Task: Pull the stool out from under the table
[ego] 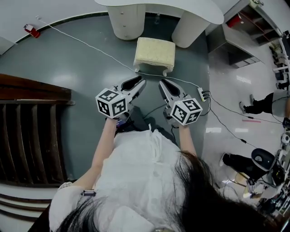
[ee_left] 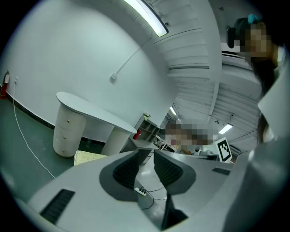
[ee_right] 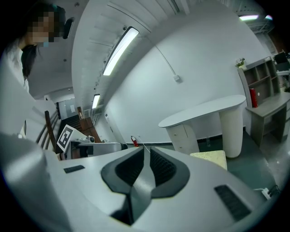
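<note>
The cream cushioned square stool (ego: pixel 155 54) stood on the grey floor (ego: pixel 68 59), just clear of the white curved table (ego: pixel 199 11). The left gripper (ego: pixel 137 83) jaws were narrowly apart, the right gripper (ego: pixel 166 86) jaws pressed together. Both were empty, short of the stool.

Pretty sure it's an office or lab: curved white desk (ego: pixel 158 7), strip lights (ee_left: pixel 147 18), shelves (ee_right: pixel 260 72), fire extinguisher (ego: pixel 31 31), cable (ego: pixel 90 46) across a grey floor (ego: pixel 68 65).

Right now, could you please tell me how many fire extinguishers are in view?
2. The first fire extinguisher sits by the wall at the head view's upper left; the second fire extinguisher stands by the shelving at upper right. Others may be hidden.
</note>
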Demonstrator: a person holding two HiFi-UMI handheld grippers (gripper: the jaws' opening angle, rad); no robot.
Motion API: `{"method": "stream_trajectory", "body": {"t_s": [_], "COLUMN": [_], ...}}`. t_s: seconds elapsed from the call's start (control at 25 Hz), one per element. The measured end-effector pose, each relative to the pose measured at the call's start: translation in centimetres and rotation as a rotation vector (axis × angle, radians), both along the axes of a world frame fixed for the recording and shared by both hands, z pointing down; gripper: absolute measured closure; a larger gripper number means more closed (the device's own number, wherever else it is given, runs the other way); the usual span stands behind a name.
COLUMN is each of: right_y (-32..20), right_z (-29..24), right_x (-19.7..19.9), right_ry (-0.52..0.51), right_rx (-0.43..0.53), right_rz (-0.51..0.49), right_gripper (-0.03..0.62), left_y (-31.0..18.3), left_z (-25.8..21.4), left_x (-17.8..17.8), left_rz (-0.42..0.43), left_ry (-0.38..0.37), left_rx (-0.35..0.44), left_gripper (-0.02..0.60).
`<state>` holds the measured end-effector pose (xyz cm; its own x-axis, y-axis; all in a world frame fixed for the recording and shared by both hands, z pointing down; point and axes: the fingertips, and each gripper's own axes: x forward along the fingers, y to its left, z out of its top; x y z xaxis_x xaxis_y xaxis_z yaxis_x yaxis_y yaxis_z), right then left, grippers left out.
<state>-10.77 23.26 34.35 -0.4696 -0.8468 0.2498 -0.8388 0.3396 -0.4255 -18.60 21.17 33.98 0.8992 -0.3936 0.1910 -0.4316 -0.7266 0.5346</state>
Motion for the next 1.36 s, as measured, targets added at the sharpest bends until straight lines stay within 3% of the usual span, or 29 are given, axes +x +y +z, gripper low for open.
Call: {"method": "stream_trajectory", "body": {"t_s": [0.4,1.36], "right_y": [2.6,2.9], "right_z": [-0.4,-0.6], "right_x": [2.0,1.7], "right_ry": [-0.021,-0.019], "right_rx": [0.033,0.041], "right_rz": [-0.028,-0.038], "right_gripper": [0.542,0.543], "left_y": [3.8,3.8], "left_z": [0.1,-1.0], "left_x": [2.7,2.5], "left_rz": [0.003,0.006], "left_ry": [-0.046,-0.057], "left_rx": [0.022,0.046], "left_gripper": [0.489,0.503]}}
